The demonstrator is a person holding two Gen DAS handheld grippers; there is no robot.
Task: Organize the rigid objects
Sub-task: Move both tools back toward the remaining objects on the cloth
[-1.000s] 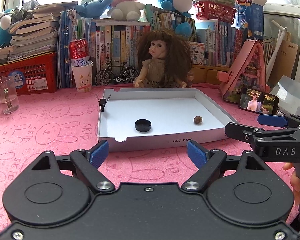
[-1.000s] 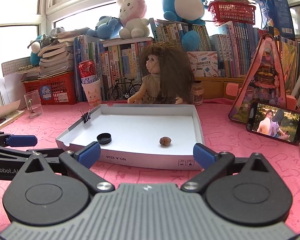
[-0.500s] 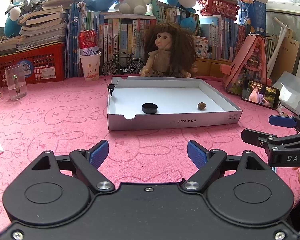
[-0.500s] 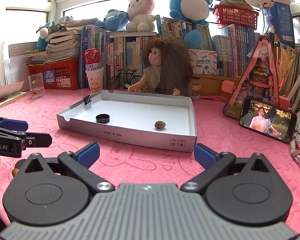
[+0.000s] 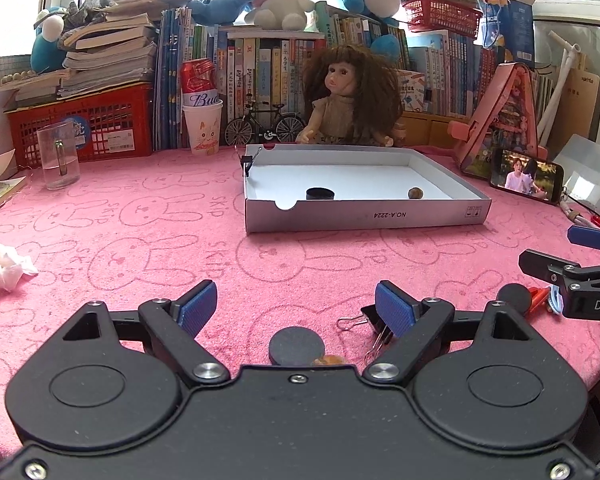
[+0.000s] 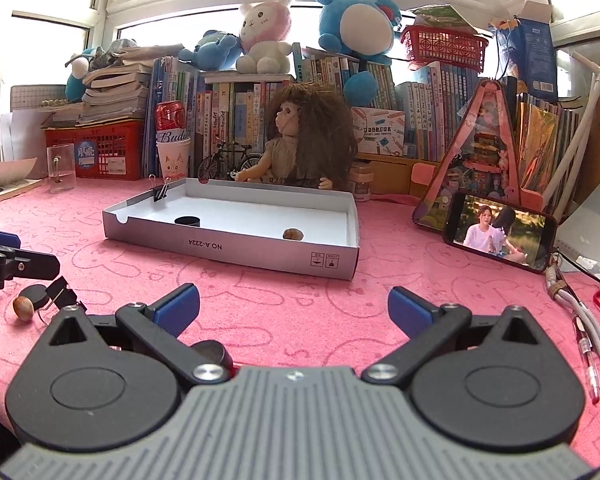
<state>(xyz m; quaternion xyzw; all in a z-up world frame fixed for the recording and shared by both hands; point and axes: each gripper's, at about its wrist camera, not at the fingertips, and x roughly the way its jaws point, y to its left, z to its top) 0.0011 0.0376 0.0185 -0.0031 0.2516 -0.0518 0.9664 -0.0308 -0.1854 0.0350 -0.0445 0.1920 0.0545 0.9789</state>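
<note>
The left tool (image 5: 296, 306) hangs low over the pink worktop (image 5: 140, 240) with its blue pads spread apart and nothing between them. Just below its gap lies a black cap (image 5: 297, 346), with a nut (image 5: 329, 360) touching the cap's right edge and a binder clip (image 5: 370, 326) by the right pad. Ahead stands the box lid (image 5: 364, 212), holding another cap (image 5: 320, 193) and another nut (image 5: 415, 193), with a clip (image 5: 247, 162) on its far left corner. The right tool (image 6: 294, 306) is likewise spread wide and empty. A third cap (image 6: 210, 352) sits under its left finger. To its right lie pens (image 6: 588, 364) and cables.
</note>
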